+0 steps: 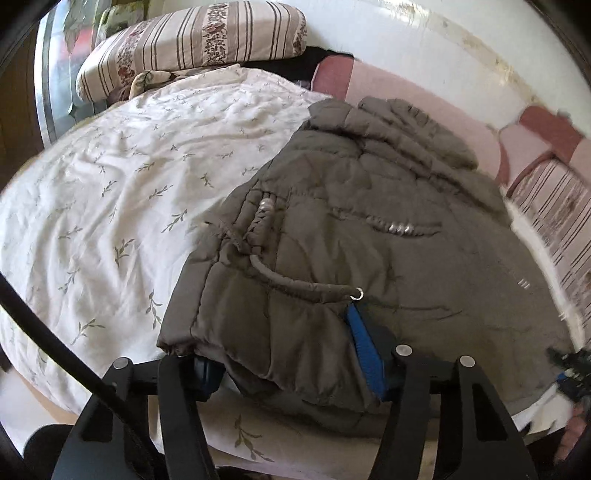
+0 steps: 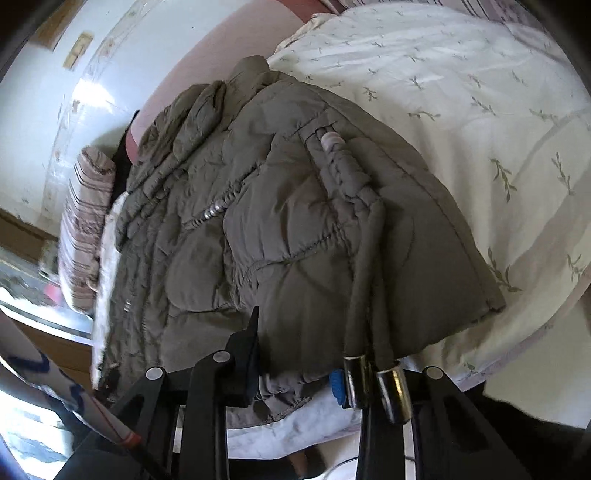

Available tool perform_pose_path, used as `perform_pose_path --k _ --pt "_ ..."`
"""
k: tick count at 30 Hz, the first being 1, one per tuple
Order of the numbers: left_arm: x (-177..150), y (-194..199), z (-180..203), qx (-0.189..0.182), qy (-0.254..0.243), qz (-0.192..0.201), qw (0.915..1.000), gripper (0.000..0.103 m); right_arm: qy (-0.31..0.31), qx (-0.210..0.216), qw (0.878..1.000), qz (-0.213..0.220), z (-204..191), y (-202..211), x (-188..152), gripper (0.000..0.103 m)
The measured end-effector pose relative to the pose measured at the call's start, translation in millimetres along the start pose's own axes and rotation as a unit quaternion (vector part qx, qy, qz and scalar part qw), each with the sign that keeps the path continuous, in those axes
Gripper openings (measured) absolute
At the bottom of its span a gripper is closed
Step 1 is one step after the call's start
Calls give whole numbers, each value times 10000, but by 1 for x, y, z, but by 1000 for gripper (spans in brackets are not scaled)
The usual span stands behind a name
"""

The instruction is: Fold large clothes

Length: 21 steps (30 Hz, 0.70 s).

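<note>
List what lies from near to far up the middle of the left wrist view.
Left gripper on the coat hem → grey padded coat → pink sheet → white wall.

The jacket [image 1: 354,229] lies on the bed [image 1: 110,192], over its quilt. A pillow [image 1: 192,40] sits at the far end of the bed, behind the jacket. The jacket's near hem lies between the left tongs [image 1: 291,373]; the right tongs [image 2: 295,373] straddle it too.
</note>
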<state>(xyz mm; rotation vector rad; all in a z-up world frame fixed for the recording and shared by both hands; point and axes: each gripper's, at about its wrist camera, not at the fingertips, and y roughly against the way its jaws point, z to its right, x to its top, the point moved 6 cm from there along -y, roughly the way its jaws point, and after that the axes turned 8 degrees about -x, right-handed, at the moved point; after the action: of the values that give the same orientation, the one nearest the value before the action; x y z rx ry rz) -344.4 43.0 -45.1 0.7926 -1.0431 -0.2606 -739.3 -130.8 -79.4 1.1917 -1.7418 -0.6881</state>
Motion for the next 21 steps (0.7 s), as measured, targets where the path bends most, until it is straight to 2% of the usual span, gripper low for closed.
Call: perform_pose_path --k 3,6,12,21 --pt "-5 -5 6 299 -334 -2 9990 60 414 -248 9985 266 -8 -2 -4 33" --pt "-8 -7 11 495 -564 72 9972 60 633 -289 9969 360 -10 -2 -6 34" --pt "-9 -9 8 580 -537 113 9968 65 399 -81 9984 387 -6 -3 -6 35" --pt "-10 -9 6 735 -539 163 9957 73 -353 646 9967 349 6 -2 2 34"
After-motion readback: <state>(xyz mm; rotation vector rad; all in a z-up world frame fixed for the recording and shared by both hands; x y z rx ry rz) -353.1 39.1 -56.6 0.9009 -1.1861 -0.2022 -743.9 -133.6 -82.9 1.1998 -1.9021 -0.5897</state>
